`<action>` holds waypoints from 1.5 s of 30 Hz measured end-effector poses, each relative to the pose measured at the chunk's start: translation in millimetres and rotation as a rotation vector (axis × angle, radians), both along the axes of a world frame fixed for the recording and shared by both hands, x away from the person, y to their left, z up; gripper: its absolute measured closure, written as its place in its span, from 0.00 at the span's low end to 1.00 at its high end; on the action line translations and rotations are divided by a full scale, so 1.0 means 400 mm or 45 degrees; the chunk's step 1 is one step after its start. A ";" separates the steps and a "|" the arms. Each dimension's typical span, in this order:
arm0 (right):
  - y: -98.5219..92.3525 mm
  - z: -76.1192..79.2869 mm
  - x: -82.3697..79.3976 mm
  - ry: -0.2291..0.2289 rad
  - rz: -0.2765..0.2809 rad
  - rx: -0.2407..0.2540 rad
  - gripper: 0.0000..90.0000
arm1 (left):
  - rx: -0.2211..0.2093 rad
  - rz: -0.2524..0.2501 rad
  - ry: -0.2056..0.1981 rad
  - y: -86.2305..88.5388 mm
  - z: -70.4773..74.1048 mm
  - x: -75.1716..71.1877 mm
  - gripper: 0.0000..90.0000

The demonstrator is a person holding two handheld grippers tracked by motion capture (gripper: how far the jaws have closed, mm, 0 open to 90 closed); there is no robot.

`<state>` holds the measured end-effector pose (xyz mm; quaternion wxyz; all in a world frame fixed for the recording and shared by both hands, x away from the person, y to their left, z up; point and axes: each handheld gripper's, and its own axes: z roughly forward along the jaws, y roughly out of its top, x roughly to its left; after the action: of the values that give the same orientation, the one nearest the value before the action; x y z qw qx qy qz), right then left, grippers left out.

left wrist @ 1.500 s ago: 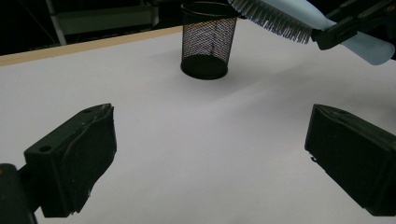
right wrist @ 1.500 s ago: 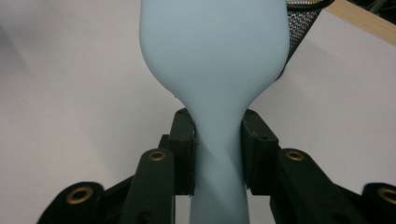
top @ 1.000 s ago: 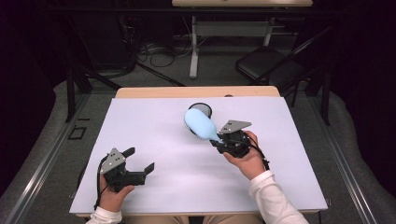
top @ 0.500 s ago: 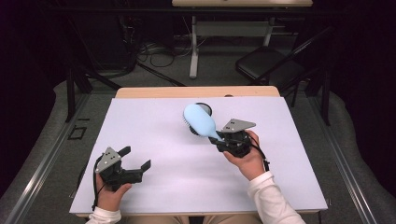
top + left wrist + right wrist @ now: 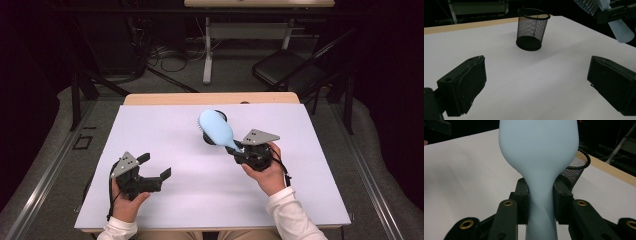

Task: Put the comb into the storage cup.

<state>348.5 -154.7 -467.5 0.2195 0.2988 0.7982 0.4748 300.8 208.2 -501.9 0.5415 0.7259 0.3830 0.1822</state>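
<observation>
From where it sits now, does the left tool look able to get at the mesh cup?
Probably yes. The left tool is open with nothing in it, and bare table lies between it and the mesh cup; the hairbrush hangs off to one side.

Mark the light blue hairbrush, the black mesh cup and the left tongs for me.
light blue hairbrush (image 5: 216,128), high view, on the smooth back of its head.
black mesh cup (image 5: 532,28), left gripper view, on its mesh wall.
left tongs (image 5: 154,166), high view, midway between the two open tips.

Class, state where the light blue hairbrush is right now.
In the high view, the hairbrush is clamped by its handle in the right claw, its head above the black mesh cup.
</observation>
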 end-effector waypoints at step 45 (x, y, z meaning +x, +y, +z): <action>0.019 -0.013 -0.029 -0.098 0.005 0.011 0.77 | -0.012 -0.114 0.128 -0.082 0.167 0.093 0.03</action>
<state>336.7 -147.2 -472.7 0.2479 0.2797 0.7877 0.4898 337.9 175.4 -435.1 0.5325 0.7480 0.3778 0.1192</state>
